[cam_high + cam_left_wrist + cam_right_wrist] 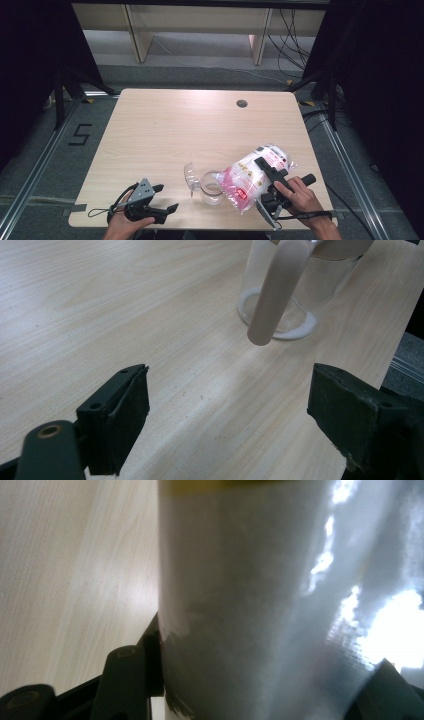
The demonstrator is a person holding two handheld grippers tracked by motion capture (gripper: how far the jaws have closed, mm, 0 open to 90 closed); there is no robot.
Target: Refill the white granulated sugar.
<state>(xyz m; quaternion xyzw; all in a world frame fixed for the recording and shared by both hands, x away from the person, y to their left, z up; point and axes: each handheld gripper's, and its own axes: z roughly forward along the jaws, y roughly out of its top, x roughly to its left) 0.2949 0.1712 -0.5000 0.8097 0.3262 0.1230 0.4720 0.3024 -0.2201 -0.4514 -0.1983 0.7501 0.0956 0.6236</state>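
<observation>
A white and pink plastic bag (pixel 250 176) with red print is tilted, its lower end over the mouth of a clear glass jar (pixel 212 189) near the table's front edge. My right gripper (pixel 265 183) is shut on the bag's middle, one black jaw across its top. In the right gripper view the bag (pixel 260 595) sits pressed between both jaws. My left gripper (pixel 166 197) rests open at the front left, a short way from the jar. In its own view the left gripper (pixel 227 410) holds nothing, and the jar (pixel 280 295) shows a white ring in its base.
A clear lid flap (pixel 190 176) stands up on the jar's left side. A pale rounded bar (pixel 277 290) hangs in front of the jar. A round cable hole (pixel 242 103) sits near the wooden table's (pixel 165 130) far edge.
</observation>
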